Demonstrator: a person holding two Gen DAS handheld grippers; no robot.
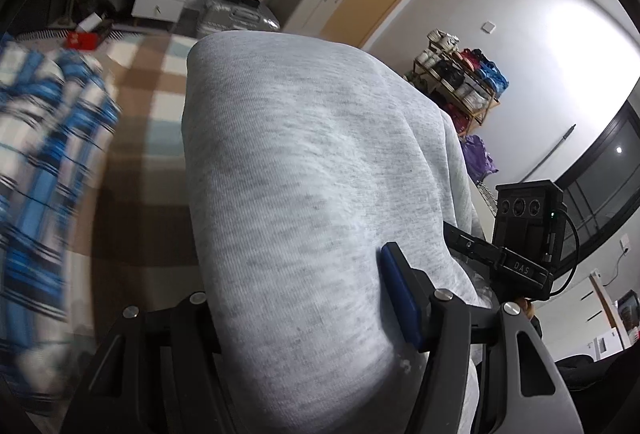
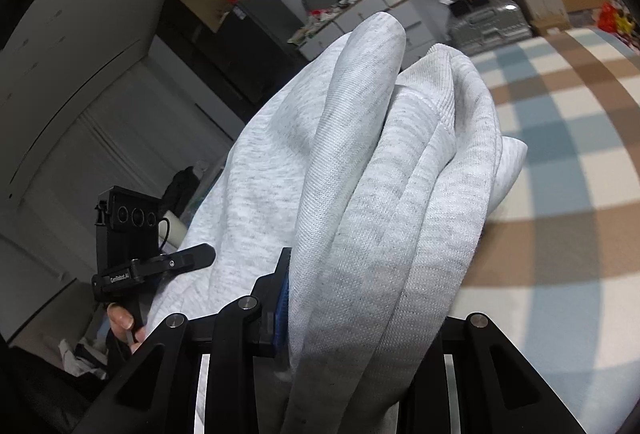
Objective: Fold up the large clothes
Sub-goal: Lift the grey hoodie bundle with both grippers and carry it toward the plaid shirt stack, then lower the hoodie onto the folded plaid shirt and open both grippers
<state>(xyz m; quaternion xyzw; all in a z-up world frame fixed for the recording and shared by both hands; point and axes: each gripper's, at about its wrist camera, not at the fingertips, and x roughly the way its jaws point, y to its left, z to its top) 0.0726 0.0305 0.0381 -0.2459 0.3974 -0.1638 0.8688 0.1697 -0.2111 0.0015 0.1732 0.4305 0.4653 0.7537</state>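
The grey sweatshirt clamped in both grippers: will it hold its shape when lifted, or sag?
Likely floppy: the grey sweatshirt bunches into soft folds above the right gripper. Probably thick and fairly heavy for cloth, since it fills the left gripper in bulky layers. Its knit surface looks unlikely to slip.

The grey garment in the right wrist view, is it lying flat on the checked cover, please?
No, the grey garment is bunched up in the right tongs.

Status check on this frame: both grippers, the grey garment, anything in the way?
Left gripper shut on grey sweatshirt. Right gripper shut on bunched folds of it. Sweatshirt lifted over checked blanket. Blue plaid garment lies alongside, not blocking.
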